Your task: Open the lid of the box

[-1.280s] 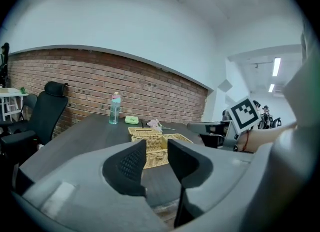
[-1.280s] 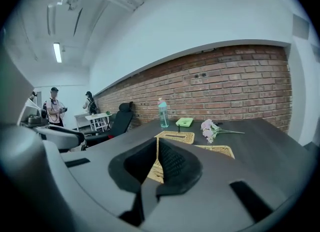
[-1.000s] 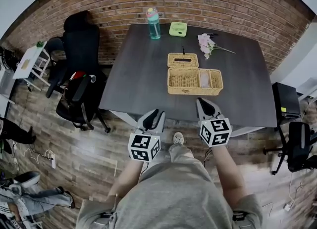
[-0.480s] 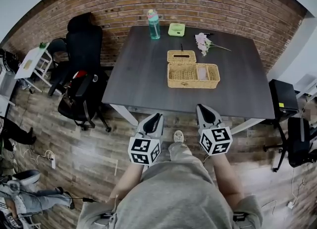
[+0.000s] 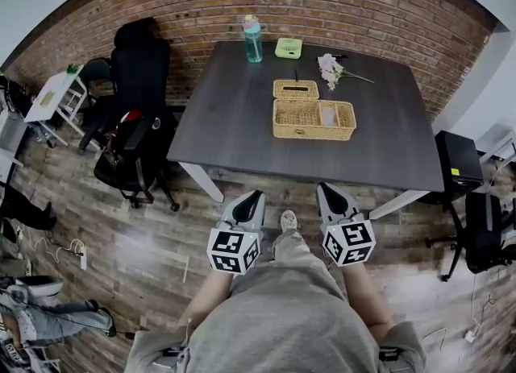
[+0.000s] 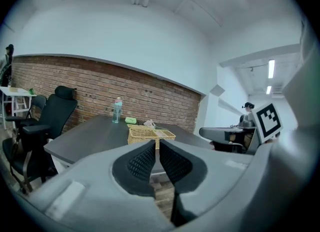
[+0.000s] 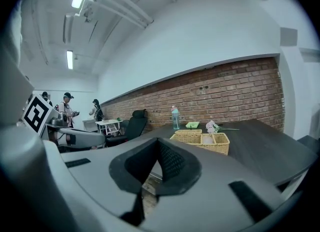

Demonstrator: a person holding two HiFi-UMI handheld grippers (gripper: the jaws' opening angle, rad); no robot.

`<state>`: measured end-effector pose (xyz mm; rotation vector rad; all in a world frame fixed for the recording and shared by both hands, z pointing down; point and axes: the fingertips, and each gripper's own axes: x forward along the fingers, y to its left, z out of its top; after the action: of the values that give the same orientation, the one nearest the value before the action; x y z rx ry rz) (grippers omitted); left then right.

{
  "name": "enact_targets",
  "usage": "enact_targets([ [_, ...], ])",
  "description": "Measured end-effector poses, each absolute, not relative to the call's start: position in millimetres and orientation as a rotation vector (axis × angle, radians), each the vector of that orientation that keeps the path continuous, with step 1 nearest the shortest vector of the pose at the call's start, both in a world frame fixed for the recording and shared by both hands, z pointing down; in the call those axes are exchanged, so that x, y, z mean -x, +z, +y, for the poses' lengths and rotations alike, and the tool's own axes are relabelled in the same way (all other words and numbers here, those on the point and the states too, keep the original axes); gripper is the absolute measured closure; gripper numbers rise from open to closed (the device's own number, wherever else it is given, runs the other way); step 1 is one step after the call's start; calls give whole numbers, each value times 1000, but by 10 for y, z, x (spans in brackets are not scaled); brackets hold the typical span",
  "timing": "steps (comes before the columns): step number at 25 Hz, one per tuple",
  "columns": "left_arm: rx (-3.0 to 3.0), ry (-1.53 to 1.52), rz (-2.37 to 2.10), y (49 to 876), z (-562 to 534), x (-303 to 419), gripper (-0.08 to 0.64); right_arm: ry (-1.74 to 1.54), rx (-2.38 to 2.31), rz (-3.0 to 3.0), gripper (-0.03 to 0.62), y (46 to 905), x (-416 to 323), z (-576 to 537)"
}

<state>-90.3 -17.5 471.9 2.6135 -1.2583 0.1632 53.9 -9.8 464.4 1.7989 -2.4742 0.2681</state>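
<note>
The wicker box (image 5: pixel 314 119) sits on the dark table (image 5: pixel 226 122), with its lid (image 5: pixel 296 89) lying open behind it. It shows small and far off in the left gripper view (image 6: pixel 150 135) and in the right gripper view (image 7: pixel 202 142). Both grippers hang over the wooden floor, short of the table's near edge. My left gripper (image 5: pixel 254 196) (image 6: pixel 157 143) has just been closing its jaws, and the tips meet with nothing between them. My right gripper (image 5: pixel 324 188) (image 7: pixel 159 142) is shut and empty too.
A teal bottle (image 5: pixel 252 39), a green case (image 5: pixel 289 47) and pink flowers (image 5: pixel 332 69) lie at the table's far side. Black office chairs (image 5: pixel 137 65) stand left of the table, another chair (image 5: pixel 484 230) at the right. Several people (image 7: pixel 65 108) stand far off.
The table and box have drawn away in the head view as both grippers pulled back from the table's edge. The left jaws have closed.
</note>
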Motion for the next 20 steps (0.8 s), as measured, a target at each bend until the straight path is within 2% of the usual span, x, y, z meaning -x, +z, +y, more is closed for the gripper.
enact_targets([
  [20, -2605, 191, -1247, 4766, -183, 892, 528, 259, -1832, -2471, 591, 4645, -557, -40],
])
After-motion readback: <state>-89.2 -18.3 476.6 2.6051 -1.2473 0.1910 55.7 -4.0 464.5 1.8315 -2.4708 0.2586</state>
